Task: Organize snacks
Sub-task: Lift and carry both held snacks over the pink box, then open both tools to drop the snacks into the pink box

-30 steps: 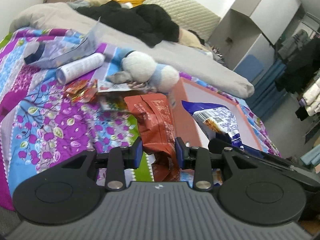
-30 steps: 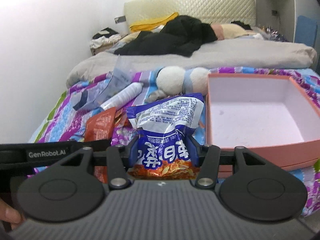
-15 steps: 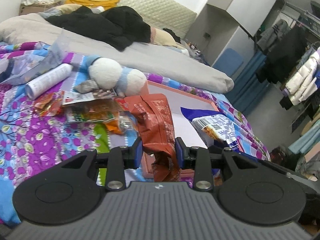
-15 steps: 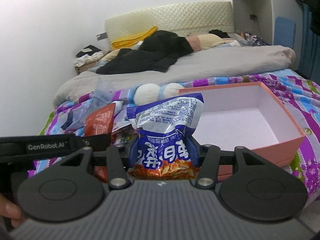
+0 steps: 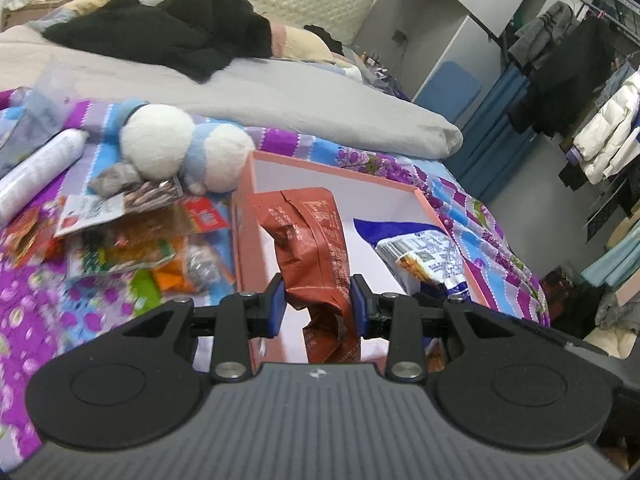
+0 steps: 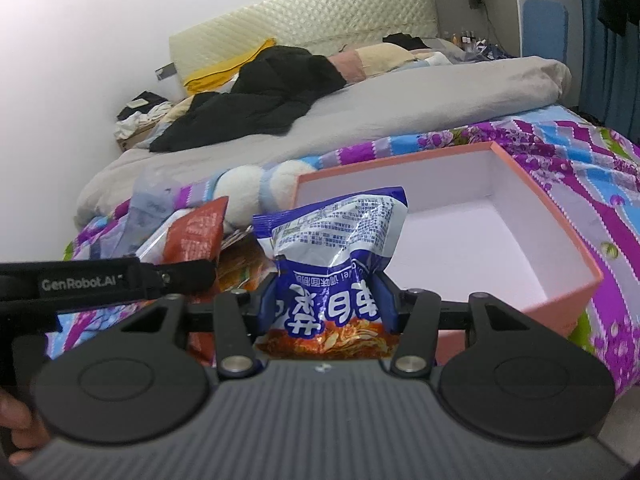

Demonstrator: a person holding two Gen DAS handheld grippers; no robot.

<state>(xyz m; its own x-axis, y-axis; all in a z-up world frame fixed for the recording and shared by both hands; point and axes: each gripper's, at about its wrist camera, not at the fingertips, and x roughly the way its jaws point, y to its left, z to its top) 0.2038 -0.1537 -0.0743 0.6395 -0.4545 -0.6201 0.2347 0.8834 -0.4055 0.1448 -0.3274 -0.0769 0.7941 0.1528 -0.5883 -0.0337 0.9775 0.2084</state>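
My left gripper (image 5: 318,306) is shut on a red-brown snack packet (image 5: 310,240) and holds it over the near left part of the open pink box (image 5: 336,170). My right gripper (image 6: 326,306) is shut on a blue and white noodle packet (image 6: 336,240) and holds it at the box's near left corner; the box (image 6: 560,240) is white inside. The blue packet also shows in the left wrist view (image 5: 424,254), and the red packet in the right wrist view (image 6: 196,232). Several loose snack packets (image 5: 132,240) lie on the bedspread left of the box.
A white and blue plush toy (image 5: 180,152) lies just behind the snack pile. A white tube (image 5: 36,172) and a clear plastic bag (image 5: 36,120) lie at the left. A grey duvet (image 5: 280,96) with black clothes (image 5: 160,36) covers the far bed. Hanging clothes (image 5: 592,92) stand at the right.
Both grippers have moved right and forward with their packets, toward and over the pink box. The red packet now hangs over the box's inside.
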